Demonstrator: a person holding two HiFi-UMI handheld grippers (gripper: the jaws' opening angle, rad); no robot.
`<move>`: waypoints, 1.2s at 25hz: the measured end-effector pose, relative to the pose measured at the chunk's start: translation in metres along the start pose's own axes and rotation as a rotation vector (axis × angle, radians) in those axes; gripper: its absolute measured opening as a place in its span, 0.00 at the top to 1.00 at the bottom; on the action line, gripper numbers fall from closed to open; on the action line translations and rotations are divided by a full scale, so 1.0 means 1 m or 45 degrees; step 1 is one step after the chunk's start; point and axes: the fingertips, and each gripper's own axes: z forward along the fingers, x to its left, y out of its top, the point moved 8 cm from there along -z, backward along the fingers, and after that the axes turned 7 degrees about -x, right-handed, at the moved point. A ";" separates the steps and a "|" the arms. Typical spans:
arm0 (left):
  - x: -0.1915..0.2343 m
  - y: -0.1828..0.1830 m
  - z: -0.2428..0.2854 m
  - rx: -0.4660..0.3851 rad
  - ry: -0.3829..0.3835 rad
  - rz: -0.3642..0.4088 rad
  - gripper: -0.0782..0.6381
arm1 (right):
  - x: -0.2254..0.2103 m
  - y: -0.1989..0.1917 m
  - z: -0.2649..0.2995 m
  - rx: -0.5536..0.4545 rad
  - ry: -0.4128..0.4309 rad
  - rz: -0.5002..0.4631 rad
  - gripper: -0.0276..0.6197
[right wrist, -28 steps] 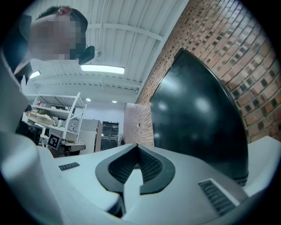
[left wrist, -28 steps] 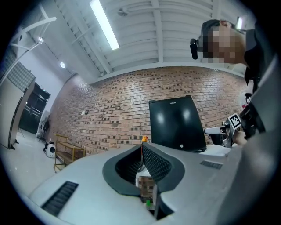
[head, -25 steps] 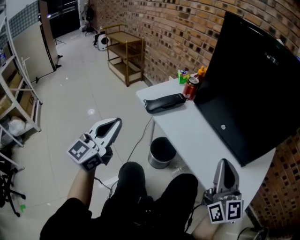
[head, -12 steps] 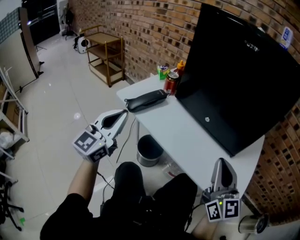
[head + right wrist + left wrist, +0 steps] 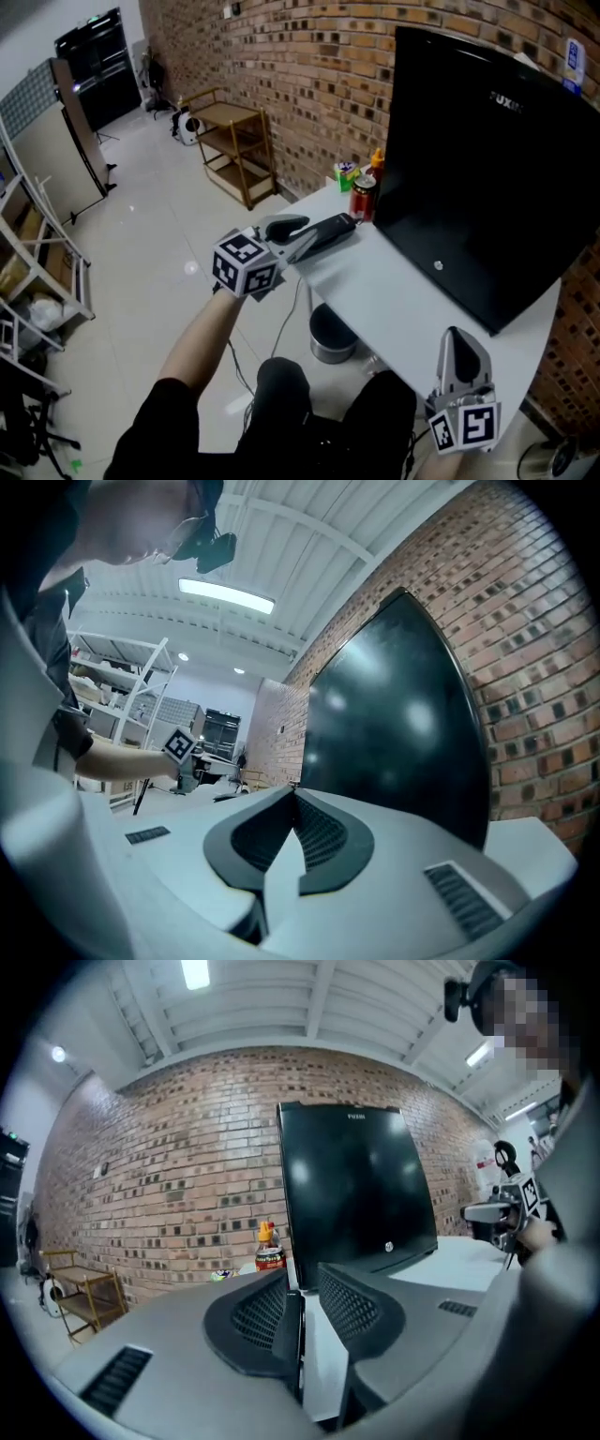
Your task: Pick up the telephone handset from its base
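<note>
Telephone handset lies flat at the white worktop's left corner, centre of the head view; left hand-held gripper hovers just beside it, jaws slightly spread and just opened, nothing between them; right hand-held gripper sits at lower right, jaws pressed together, empty.
</note>
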 end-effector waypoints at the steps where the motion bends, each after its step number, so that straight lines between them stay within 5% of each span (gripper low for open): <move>1: 0.002 -0.002 0.009 0.055 -0.015 0.023 0.72 | 0.000 -0.002 0.001 0.001 0.000 0.003 0.94; 5: 0.015 -0.018 0.041 0.325 -0.059 0.011 0.53 | -0.002 -0.009 0.008 -0.007 -0.003 0.030 0.94; 10: 0.027 -0.039 0.056 0.542 -0.088 -0.045 0.52 | 0.000 -0.013 0.016 -0.012 0.021 0.045 0.94; 20: 0.035 -0.060 0.078 0.701 -0.134 -0.082 0.52 | -0.002 -0.024 0.026 0.020 0.048 0.052 0.94; 30: 0.034 -0.058 0.074 0.653 -0.144 -0.102 0.54 | 0.000 -0.027 0.024 0.037 0.056 0.052 0.94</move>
